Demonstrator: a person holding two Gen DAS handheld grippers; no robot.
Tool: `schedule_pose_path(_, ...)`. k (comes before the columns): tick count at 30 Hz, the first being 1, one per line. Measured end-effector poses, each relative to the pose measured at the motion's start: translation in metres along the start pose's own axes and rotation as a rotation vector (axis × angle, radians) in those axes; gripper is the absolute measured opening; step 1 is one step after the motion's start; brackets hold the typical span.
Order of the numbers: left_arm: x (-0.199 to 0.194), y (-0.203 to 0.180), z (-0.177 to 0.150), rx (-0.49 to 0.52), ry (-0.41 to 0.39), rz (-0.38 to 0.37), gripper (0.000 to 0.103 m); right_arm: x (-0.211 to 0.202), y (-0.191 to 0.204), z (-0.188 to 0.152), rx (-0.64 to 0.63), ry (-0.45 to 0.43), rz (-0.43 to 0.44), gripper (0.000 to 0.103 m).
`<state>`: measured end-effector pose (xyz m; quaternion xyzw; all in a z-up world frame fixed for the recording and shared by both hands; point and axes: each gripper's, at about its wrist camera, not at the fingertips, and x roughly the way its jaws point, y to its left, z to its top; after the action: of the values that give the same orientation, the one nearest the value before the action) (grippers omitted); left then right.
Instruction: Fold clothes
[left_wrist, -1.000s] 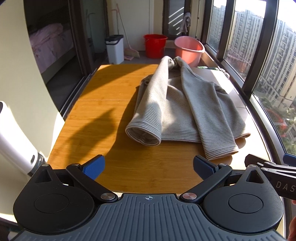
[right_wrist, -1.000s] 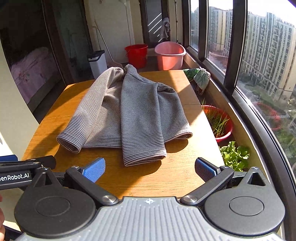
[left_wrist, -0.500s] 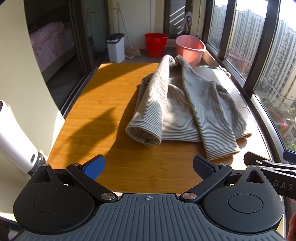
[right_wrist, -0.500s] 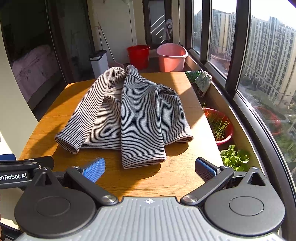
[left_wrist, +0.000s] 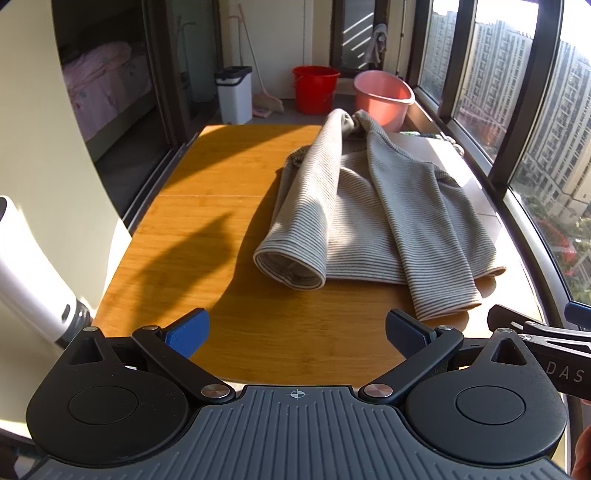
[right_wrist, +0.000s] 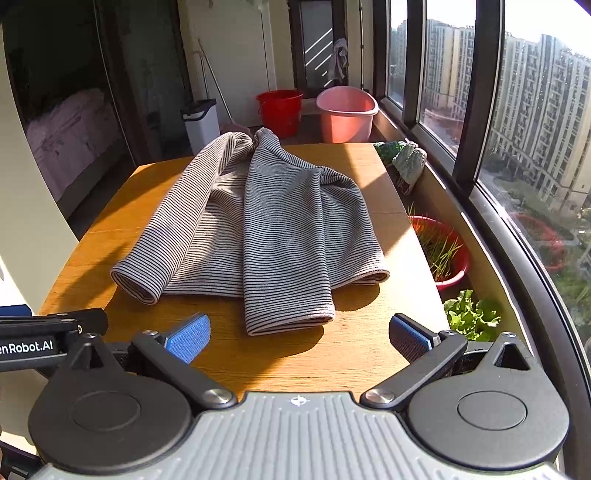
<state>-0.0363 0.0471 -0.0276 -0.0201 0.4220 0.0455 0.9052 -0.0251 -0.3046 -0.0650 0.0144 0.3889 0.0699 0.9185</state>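
A grey striped sweater (left_wrist: 373, 218) lies on the wooden table (left_wrist: 207, 229), both sleeves folded over its body and pointing toward me. It also shows in the right wrist view (right_wrist: 258, 229). My left gripper (left_wrist: 297, 334) is open and empty, above the table's near edge, short of the left sleeve cuff (left_wrist: 290, 267). My right gripper (right_wrist: 299, 338) is open and empty, just short of the right sleeve cuff (right_wrist: 290, 319). The right gripper's side shows at the right edge of the left wrist view (left_wrist: 535, 332).
Beyond the table's far end stand a white bin (left_wrist: 234, 94), a red bucket (left_wrist: 314, 88) and a pink basin (left_wrist: 382, 99). Windows run along the right. A red planter (right_wrist: 441, 254), leafy greens (right_wrist: 472, 317) and a bundled cloth (right_wrist: 406, 162) sit on the ledge.
Both grippers have tilted slightly and stayed open. The sweater has not moved.
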Motion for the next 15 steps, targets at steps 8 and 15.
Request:
schedule_pose_path(8,0.002,-0.0027,-0.0031,0.001,0.005,-0.002,0.103,0.0,-0.0015,-0.0016,0.0,0.005,0.0,0.103)
schedule_pose_path(15,0.0042,-0.0047,-0.0055,0.0,0.013,-0.005,0.103,0.001,-0.0045,-0.0033,0.003,0.013,-0.002,0.103)
